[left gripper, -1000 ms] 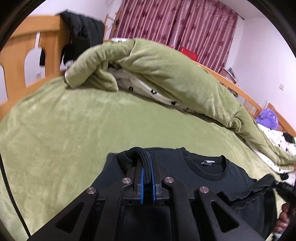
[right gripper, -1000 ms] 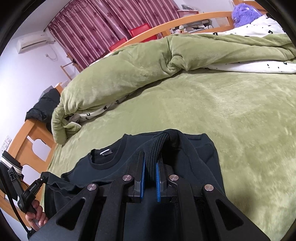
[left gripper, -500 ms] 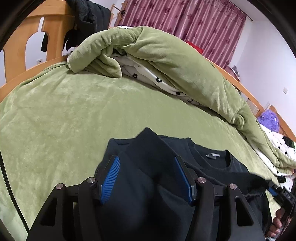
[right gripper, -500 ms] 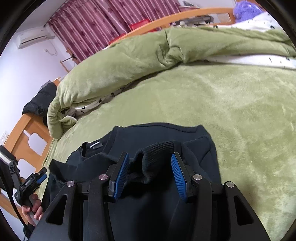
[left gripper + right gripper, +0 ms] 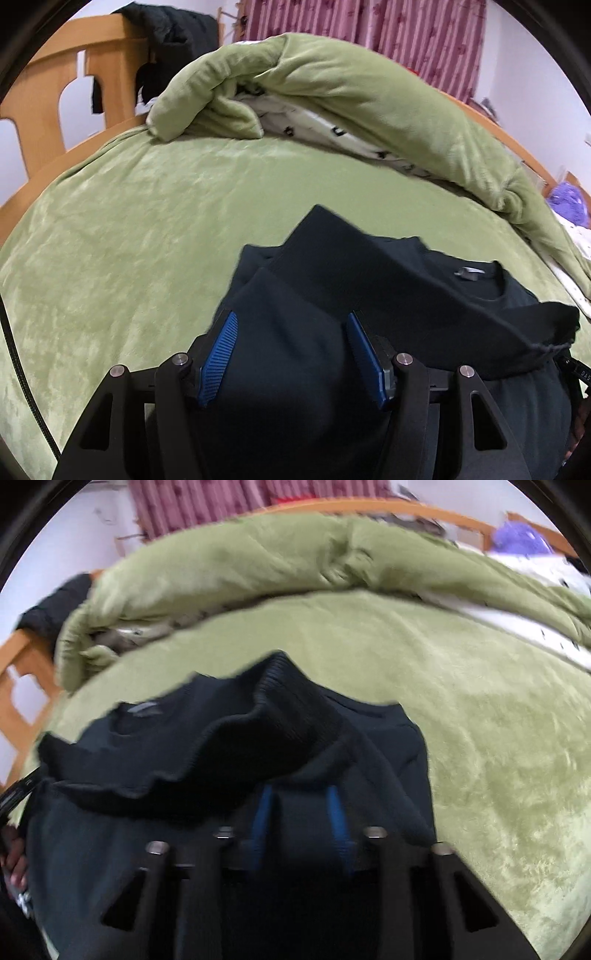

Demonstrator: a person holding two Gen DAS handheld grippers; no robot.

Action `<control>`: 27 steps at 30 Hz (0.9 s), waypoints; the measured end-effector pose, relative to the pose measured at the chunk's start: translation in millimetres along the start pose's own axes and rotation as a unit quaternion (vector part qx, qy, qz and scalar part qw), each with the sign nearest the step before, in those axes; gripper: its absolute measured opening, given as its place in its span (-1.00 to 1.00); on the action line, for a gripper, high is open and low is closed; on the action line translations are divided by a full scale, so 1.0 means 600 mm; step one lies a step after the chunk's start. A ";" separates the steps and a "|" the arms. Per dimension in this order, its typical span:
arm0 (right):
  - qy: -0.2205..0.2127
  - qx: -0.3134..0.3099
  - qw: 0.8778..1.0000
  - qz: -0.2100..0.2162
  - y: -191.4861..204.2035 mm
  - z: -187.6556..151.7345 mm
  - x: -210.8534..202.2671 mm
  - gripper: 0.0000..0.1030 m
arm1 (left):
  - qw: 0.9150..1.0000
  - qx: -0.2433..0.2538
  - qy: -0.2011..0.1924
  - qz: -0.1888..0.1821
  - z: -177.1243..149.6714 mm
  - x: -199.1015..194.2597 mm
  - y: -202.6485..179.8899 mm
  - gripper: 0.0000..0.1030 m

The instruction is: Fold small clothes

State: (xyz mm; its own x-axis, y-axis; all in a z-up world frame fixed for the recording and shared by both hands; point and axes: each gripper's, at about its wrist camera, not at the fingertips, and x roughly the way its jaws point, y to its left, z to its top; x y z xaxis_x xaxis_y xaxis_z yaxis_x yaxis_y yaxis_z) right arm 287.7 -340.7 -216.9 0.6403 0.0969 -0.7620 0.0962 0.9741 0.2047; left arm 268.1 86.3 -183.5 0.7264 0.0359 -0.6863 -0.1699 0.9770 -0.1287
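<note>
A small black sweater lies on the green bed cover, its lower part folded up toward the collar; the white neck label shows. My left gripper is open, its blue pads spread over the folded cloth. In the right wrist view the same sweater shows, blurred, with its ribbed hem draped over the body. My right gripper is open above the cloth, its blue pads apart.
A green bed cover spreads around the sweater. A rolled green duvet with white lining lies behind. A wooden bed frame with dark clothes stands at the left. A purple toy sits far right.
Both grippers were shut on the sweater's hem a second ago. Both have opened and let the cloth drop folded over the body. The right view is now blurred by motion.
</note>
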 end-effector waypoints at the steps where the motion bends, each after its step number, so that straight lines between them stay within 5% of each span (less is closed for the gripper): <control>1: 0.008 0.013 1.000 0.000 -0.008 0.002 0.008 -0.80 | 1.000 -0.003 0.002 0.003 -0.001 0.004 0.004 0.15; 6: 0.013 0.053 0.999 0.002 -0.043 0.007 0.024 -1.00 | 0.999 -0.026 0.024 0.042 -0.004 0.033 0.022 0.21; 11: 0.008 0.036 0.999 -0.014 -0.035 0.009 0.016 -1.00 | 0.997 -0.066 0.039 0.024 -0.005 0.038 0.048 0.20; 17: -0.041 -0.008 0.999 0.027 -0.002 0.019 -0.026 -0.47 | 0.998 -0.045 0.025 0.023 -0.006 0.023 0.032 0.18; 22: -0.029 -0.041 0.998 0.048 0.037 0.030 -0.003 -0.45 | 0.999 -0.039 0.019 0.012 -0.004 0.021 0.030 0.18; 27: 0.010 0.013 0.999 0.027 0.007 0.032 0.043 -0.98 | 0.999 -0.044 0.025 0.006 -0.004 0.027 0.031 0.19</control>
State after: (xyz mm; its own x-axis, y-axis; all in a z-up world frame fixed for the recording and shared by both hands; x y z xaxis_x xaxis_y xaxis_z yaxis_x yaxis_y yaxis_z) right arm 319.3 -338.0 -223.9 0.6303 0.1542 -0.7609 0.0806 0.9618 0.2616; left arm 275.4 104.8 -198.8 0.6896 0.0350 -0.7233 -0.2380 0.9543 -0.1808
